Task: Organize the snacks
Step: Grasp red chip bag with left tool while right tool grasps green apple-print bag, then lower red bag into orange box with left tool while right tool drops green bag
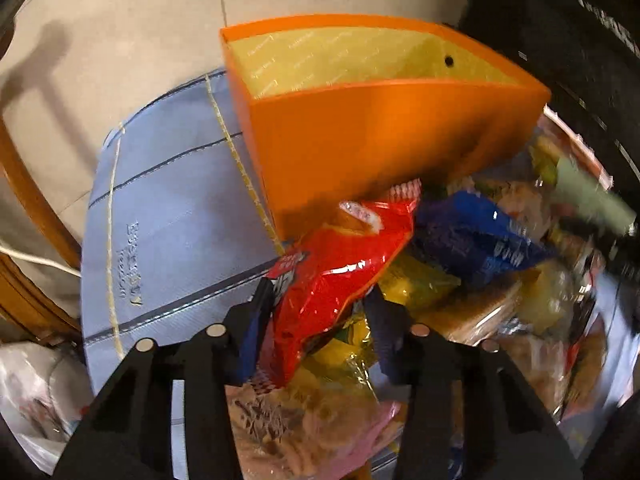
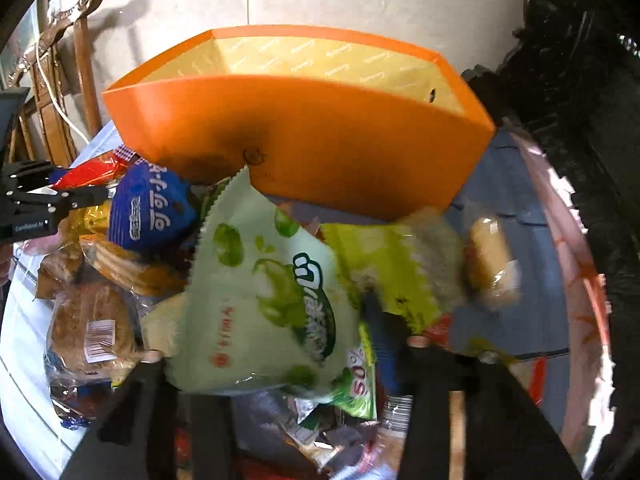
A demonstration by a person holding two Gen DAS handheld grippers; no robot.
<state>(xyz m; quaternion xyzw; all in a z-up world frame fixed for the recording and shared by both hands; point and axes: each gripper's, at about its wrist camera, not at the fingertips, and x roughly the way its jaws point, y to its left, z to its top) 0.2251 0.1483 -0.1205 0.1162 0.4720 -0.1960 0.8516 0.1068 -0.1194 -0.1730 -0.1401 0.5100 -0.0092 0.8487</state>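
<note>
Floor [image 1: 140, 40] of pale beige tile fills the background beyond the orange box [image 1: 360, 148], crossed by a thin grout line and by shadows on the left. Carved brown wooden furniture [image 2: 60, 80] stands left of the box, with a white cable [image 2: 52, 92] hanging down its front, and a dark, bulky black object [image 1: 568, 40] rises right of the box. The box itself stands open-topped on a round table under a light blue cloth [image 1: 168, 208] with dark stripes and yellow stitching; its lining is yellow.

A heap of snack packets lies on the cloth against the near wall of the box. Biggest is the pale green packet [image 2: 260, 292], held off the pile just in front of the box with the right gripper [image 2: 276, 354] clamped onto its lower edge. The red packet [image 1: 336, 288] is up against the box's near-left corner, pinched by the left gripper [image 1: 316, 332]. A blue packet [image 1: 480, 240] rests beside it, right of the red one and below the box. A brown bread roll in clear wrap [image 2: 88, 328] lies further out from the box, at the pile's left edge.
</note>
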